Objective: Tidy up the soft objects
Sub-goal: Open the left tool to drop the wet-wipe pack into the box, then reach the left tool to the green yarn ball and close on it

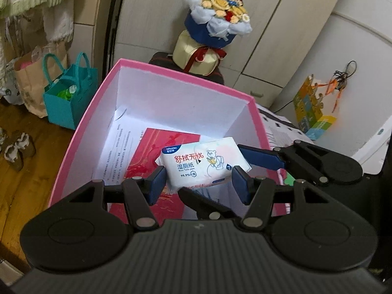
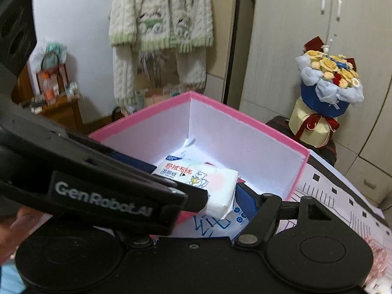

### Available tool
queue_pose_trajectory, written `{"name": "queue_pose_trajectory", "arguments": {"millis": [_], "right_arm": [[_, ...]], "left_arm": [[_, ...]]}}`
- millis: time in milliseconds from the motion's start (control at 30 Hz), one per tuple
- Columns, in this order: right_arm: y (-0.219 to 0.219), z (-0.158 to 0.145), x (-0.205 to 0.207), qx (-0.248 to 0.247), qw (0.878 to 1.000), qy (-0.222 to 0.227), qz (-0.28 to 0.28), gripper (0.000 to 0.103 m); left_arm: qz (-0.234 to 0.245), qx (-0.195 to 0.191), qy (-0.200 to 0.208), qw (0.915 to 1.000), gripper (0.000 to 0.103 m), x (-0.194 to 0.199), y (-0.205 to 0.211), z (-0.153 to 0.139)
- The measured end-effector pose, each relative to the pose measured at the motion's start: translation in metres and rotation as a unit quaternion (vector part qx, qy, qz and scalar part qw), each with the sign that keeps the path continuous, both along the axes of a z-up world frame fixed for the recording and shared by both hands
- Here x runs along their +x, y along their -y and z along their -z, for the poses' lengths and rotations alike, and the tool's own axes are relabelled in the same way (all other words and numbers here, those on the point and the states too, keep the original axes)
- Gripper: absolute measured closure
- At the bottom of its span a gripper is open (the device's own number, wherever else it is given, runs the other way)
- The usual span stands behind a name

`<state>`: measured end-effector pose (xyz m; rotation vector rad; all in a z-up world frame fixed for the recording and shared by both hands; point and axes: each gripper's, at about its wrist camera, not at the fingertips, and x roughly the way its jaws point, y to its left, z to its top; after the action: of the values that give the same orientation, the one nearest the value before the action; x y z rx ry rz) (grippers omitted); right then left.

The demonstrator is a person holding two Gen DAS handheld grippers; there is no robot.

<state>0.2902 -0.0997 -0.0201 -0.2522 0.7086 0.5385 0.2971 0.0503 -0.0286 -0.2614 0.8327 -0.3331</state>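
Note:
A white pack of wet wipes (image 1: 199, 164) with a bear drawing hangs over the open pink box (image 1: 171, 72). My right gripper (image 1: 213, 170) comes in from the right, shut on the pack. My left gripper (image 1: 198, 186) is open, its blue pads either side of the pack's near end without pressing it. In the right wrist view the pack (image 2: 208, 183) sits between my right gripper's blue pad (image 2: 245, 204) and the left gripper's body, which covers the other finger. The box (image 2: 245, 117) holds a red card (image 1: 159, 152) and printed paper.
A flower bouquet (image 1: 215, 17) on a cream gift box stands behind the pink box. A teal bag (image 1: 66, 98) and a paper bag sit on the wooden floor at left. A knitted sweater (image 2: 159, 24) hangs on the wall. A drawn paper sheet (image 2: 343, 196) lies right of the box.

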Motion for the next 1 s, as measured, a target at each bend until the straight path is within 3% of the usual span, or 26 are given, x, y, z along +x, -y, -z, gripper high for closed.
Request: {"name": "queue_pose_trajectory", "arguments": {"millis": [167,300,367,500,800,1000], "right_arm": [[0.001,0.003,0.003,-0.009,1.000,-0.010,0.006,0.027],[0.014,-0.006,-0.013,0.012,1.000,0.004,0.010,0.026],[0.024,-0.013,-0.023,0.033,0.999,0.007,0.010,0.026],[0.043,-0.028,-0.049,0.065,0.998,0.019,0.008,0.026],[0.074,-0.064,-0.105,0.092,0.995,0.038,-0.002,0.026],[0.094,-0.082,-0.146,0.102,0.994,0.042,-0.008,0.026]], "left_arm": [[-0.008,-0.003,-0.014,0.9999,0.042,0.005,-0.002,0.009],[-0.019,0.041,0.031,0.9985,0.028,-0.014,0.000,-0.004],[-0.011,0.059,0.055,0.9967,0.027,-0.028,0.001,-0.014],[0.005,0.058,0.076,0.9954,0.027,-0.053,-0.003,-0.033],[0.029,0.065,0.124,0.9897,0.027,-0.117,-0.003,-0.074],[0.082,0.070,0.139,0.9844,0.027,-0.163,0.005,-0.097]]}}
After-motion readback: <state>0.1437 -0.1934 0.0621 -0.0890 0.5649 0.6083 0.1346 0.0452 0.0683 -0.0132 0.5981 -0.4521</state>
